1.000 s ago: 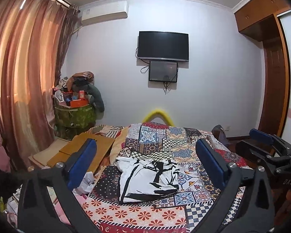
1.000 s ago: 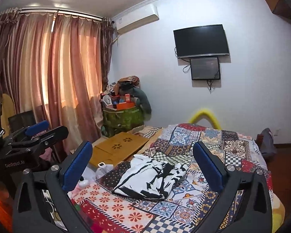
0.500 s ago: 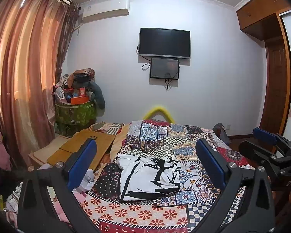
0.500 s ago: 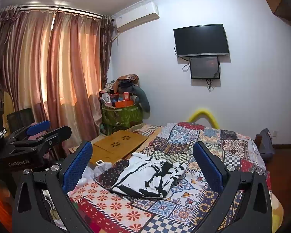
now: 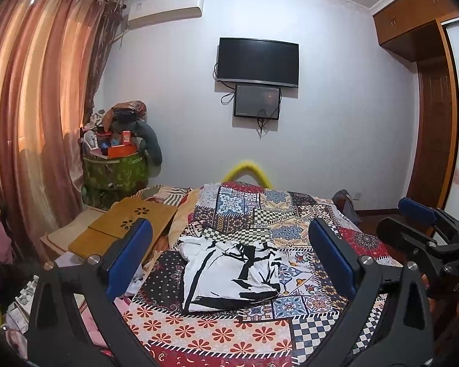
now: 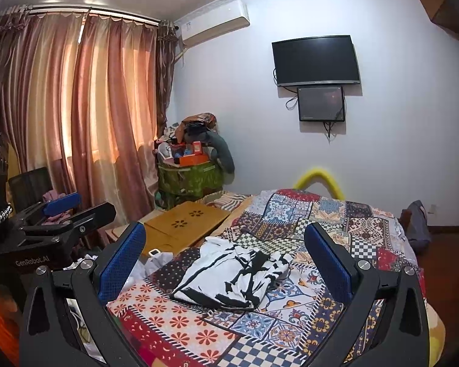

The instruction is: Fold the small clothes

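Garment [image 5: 229, 275] crumpled on bedspread [image 5: 217, 336] | left gripper [image 5: 229, 263] fingers spread wide, empty | right gripper [image 6: 226, 263] same

- In front of me is a pale wall [image 5: 336, 107] with a dark television [image 5: 258, 61].
- At my left, pink curtains [image 6: 76, 116] glow with daylight.
- A wooden wardrobe [image 5: 428, 107] stands at the right.

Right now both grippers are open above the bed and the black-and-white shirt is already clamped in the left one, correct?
Not quite. The left gripper is open and holds nothing: the black-and-white shirt lies crumpled on the patchwork quilt, apart from both blue pads. The left wrist view shows it. The right gripper is open too, as you said.
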`<action>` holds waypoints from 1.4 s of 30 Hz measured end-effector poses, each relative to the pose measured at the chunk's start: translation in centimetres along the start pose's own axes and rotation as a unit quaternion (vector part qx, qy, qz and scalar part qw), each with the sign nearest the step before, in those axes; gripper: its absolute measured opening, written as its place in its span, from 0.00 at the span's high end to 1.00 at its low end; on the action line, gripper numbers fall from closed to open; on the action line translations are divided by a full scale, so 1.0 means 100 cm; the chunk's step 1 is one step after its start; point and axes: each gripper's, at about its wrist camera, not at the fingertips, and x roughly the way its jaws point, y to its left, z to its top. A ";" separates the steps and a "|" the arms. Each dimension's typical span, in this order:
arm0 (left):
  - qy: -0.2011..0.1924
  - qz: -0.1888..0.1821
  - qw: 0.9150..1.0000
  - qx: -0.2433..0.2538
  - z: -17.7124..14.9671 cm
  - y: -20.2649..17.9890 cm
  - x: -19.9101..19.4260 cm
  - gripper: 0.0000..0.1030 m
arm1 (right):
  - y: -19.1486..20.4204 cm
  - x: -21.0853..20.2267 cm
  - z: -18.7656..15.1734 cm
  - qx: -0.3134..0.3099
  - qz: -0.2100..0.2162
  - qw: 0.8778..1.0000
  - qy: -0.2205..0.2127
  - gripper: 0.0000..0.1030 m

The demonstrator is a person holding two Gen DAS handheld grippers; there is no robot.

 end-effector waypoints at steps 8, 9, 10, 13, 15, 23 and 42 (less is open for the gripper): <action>-0.002 -0.002 1.000 0.003 0.001 -0.001 -0.002 0.00 | 0.000 -0.001 0.000 0.002 -0.001 1.000 -0.001 0.00; -0.003 -0.002 1.000 0.002 0.001 0.000 -0.002 0.00 | 0.000 0.000 0.000 0.002 0.000 1.000 0.000 0.00; -0.003 -0.003 1.000 0.002 0.001 0.000 -0.002 0.00 | 0.000 0.000 0.000 0.002 -0.001 1.000 -0.001 0.00; -0.004 -0.003 1.000 0.000 0.001 0.000 -0.003 0.00 | 0.001 -0.001 0.000 0.002 -0.003 1.000 -0.003 0.00; -0.005 -0.003 1.000 0.000 0.002 0.000 -0.004 0.00 | 0.000 -0.001 0.000 0.002 -0.003 1.000 -0.002 0.00; -0.002 -0.009 1.000 -0.006 0.004 0.000 -0.002 0.00 | 0.000 -0.002 0.000 0.002 -0.003 1.000 -0.003 0.00; 0.005 -0.012 1.000 -0.006 0.005 0.000 -0.002 0.00 | 0.002 0.002 0.000 0.008 -0.006 1.000 0.003 0.00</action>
